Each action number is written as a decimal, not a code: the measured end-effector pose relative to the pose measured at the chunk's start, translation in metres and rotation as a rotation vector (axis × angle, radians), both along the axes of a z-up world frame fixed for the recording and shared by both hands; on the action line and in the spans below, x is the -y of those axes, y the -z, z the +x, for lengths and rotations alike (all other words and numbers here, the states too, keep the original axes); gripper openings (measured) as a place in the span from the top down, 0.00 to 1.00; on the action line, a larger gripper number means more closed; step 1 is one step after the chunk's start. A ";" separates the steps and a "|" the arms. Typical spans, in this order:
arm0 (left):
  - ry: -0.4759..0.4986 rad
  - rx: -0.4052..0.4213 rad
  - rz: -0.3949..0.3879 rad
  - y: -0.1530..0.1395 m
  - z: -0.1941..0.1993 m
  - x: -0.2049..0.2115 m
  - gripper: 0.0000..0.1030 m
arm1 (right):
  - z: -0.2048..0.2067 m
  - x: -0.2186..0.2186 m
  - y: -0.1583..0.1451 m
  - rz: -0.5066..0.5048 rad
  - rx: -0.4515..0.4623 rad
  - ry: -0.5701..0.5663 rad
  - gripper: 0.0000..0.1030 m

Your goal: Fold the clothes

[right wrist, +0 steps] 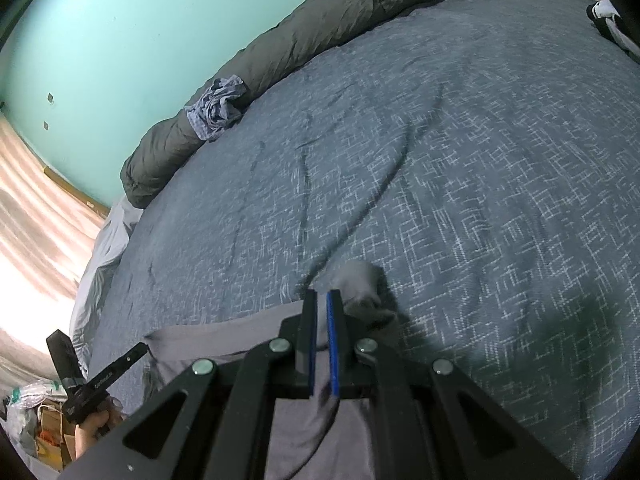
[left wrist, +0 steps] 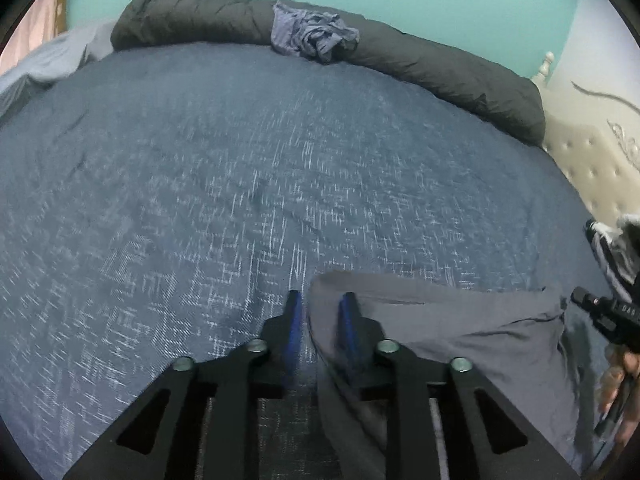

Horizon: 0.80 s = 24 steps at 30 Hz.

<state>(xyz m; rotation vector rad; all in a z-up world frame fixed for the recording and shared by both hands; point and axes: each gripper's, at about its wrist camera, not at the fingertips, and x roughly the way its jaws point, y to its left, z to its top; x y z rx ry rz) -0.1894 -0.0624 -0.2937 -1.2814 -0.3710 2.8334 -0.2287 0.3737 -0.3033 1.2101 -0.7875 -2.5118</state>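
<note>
A grey garment [left wrist: 460, 336] lies flat on the blue patterned bedspread [left wrist: 240, 184] near its front edge. My left gripper [left wrist: 321, 304] is open at the garment's left edge. One finger is over the cloth, the other over the bedspread, and the pads do not press on anything. In the right wrist view my right gripper [right wrist: 321, 312] is shut on the grey garment [right wrist: 224, 340], with a bunch of cloth raised just past its tips. Each gripper also appears in the other view, held by a hand: the right gripper [left wrist: 580, 296] and the left gripper [right wrist: 134, 354].
A crumpled blue striped garment [left wrist: 316, 38] sits on a rolled dark duvet [left wrist: 440, 68] at the bed's far side by the teal wall. A black-and-white striped garment [left wrist: 612, 248] lies near the tufted headboard [left wrist: 592, 168]. Bags and boxes [right wrist: 40, 412] stand on the floor.
</note>
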 end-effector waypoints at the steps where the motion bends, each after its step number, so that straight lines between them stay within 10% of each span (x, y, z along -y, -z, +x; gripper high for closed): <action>1: 0.007 0.000 -0.004 -0.001 -0.001 -0.001 0.67 | 0.000 -0.001 0.000 0.000 -0.002 0.003 0.94; 11: 0.073 0.047 -0.107 0.018 -0.006 -0.020 0.66 | 0.000 0.000 0.001 -0.006 0.004 0.004 0.94; 14: 0.081 0.033 -0.137 0.014 -0.007 -0.022 0.91 | -0.001 0.001 0.003 -0.007 0.009 0.004 0.94; 18: 0.077 -0.006 -0.144 0.007 -0.007 -0.019 0.96 | -0.001 0.001 0.006 -0.005 0.016 0.002 0.94; 24: -0.020 -0.033 -0.015 0.002 -0.008 0.014 0.93 | -0.003 0.002 0.006 -0.006 0.015 0.003 0.94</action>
